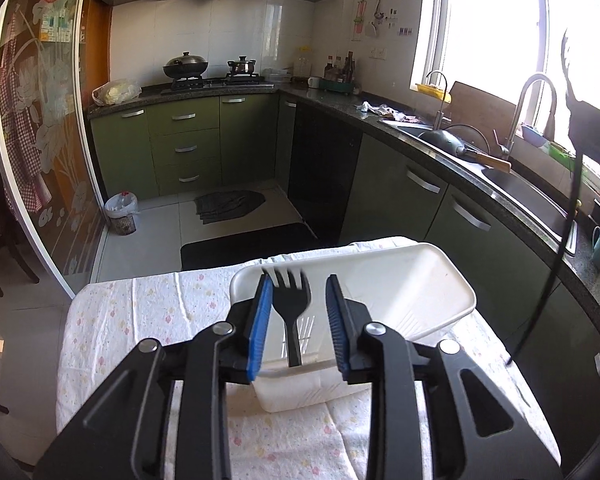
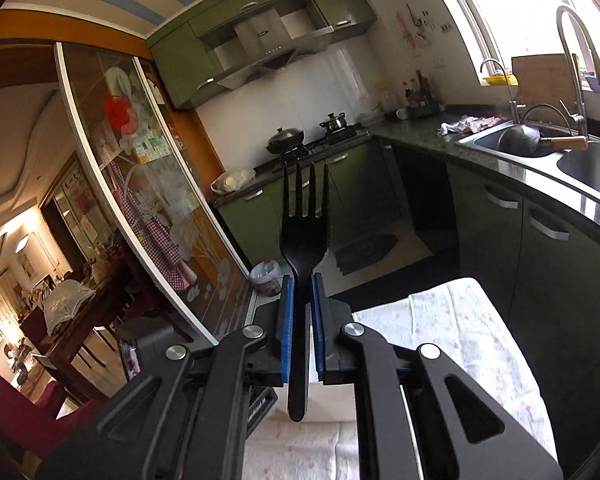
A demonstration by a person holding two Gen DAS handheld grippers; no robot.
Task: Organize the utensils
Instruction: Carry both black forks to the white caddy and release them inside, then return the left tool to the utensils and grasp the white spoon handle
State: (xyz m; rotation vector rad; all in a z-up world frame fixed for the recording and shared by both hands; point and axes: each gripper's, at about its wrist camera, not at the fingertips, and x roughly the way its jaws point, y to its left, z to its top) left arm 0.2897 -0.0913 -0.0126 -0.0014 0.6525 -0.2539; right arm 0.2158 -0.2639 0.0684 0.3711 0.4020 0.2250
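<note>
In the left wrist view my left gripper [image 1: 298, 284] is open above a white plastic drainer basket [image 1: 440, 280] that stands on a table with a flowered cloth [image 1: 148, 304]. A black plastic fork [image 1: 290, 304] stands upright in the basket between the two blue pads, touching neither, its tines blurred. In the right wrist view my right gripper [image 2: 300, 280] is shut on a second black plastic fork [image 2: 305, 236], gripped by its handle with tines pointing up, held above the left part of the table.
The cloth-covered table [image 2: 460, 340] stands in a kitchen. A dark counter with a double sink [image 1: 512, 196] and taps runs along the right. Green cabinets, a stove with pots [image 1: 186, 66] and a bin [image 1: 121, 214] lie beyond. A black cable [image 1: 556, 256] hangs at right.
</note>
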